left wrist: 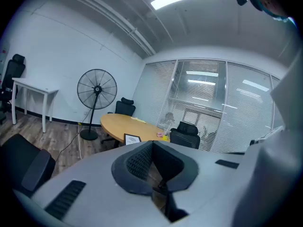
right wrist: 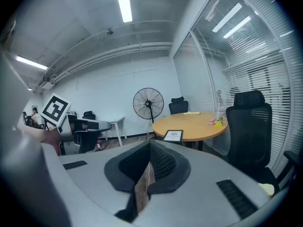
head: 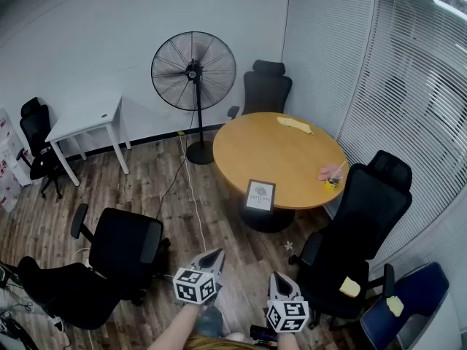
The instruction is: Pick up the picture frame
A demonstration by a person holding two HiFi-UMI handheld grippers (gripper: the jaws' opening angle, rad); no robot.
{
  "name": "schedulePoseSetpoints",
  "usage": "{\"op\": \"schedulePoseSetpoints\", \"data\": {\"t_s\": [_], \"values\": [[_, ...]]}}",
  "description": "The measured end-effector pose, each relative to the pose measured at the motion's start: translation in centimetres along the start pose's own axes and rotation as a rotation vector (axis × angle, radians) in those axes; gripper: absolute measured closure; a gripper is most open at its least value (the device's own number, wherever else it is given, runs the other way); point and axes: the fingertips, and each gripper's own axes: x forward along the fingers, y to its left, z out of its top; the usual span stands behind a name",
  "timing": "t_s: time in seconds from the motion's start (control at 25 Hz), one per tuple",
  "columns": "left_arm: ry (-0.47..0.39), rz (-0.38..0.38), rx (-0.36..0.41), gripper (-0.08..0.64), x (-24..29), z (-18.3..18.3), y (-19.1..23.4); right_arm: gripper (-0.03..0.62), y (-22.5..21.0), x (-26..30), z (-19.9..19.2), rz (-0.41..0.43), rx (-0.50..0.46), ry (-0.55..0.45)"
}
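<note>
Held the left hand-held gripper [head: 210, 256] low over the wood floor [head: 153, 195], jaws pressed together with nothing between them. Held the right hand-held gripper [head: 282, 277] just beside it, not touching, likewise closed tip to tip and empty, with only a thin slit of floor showing behind the pads in the right gripper view. Pointed both a little below level toward the round tabletop [head: 292, 159], well apart from it.

Left the frame [head: 260, 195] standing at the near edge of that tabletop, dark-bordered, its pale face turned toward the grippers, untouched by either. Shared the tabletop with a yellowish cloth [head: 294, 125] at the far side and, at the right edge, a small yellow cup [head: 332, 183] with something pink lying against it, both well apart from the frame.

Ringed the tabletop with black chairs: a far chair [head: 266, 86] against the wall, a right chair [head: 373, 206] beside the blinds [head: 408, 86], and a left chair [head: 125, 245] between the tabletop and the left hand-held gripper. Placed a tall black fan [head: 194, 71] upright on the floor just left of the tabletop, a white cable [head: 191, 188] trailing from near its base across the boards. Set a white desk [head: 87, 119] against the back wall, left of the fan.
</note>
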Motion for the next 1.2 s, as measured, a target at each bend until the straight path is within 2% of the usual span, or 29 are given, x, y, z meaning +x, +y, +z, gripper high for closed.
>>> {"op": "schedulePoseSetpoints", "data": {"t_s": [0.32, 0.56, 0.72, 0.84, 1.0, 1.2], "values": [[-0.012, -0.047, -0.032, 0.537, 0.5, 0.8, -0.7, 0.58, -0.2, 0.0, 1.0, -0.027, -0.016, -0.022], [0.013, -0.035, -0.05, 0.537, 2.7, 0.2, -0.2, 0.58, -1.9, 1.4, 0.6, -0.035, 0.008, -0.002], [0.029, -0.043, -0.034, 0.535, 4.8, 0.1, 0.6, 0.58, -2.5, 3.6, 0.3, -0.032, 0.016, 0.014], [0.05, -0.044, -0.037, 0.526, 7.3, 0.1, 1.9, 0.58, -3.4, 6.1, 0.4, -0.037, 0.016, 0.032], [0.097, -0.058, -0.074, 0.409, 12.5, -0.3, 4.9, 0.58, -5.5, 11.0, 0.3, -0.05, 0.01, 0.066], [0.151, -0.104, -0.131, 0.399, 20.4, 0.9, 8.8, 0.58, -8.9, 17.8, 1.4, -0.102, 0.009, 0.105]]}}
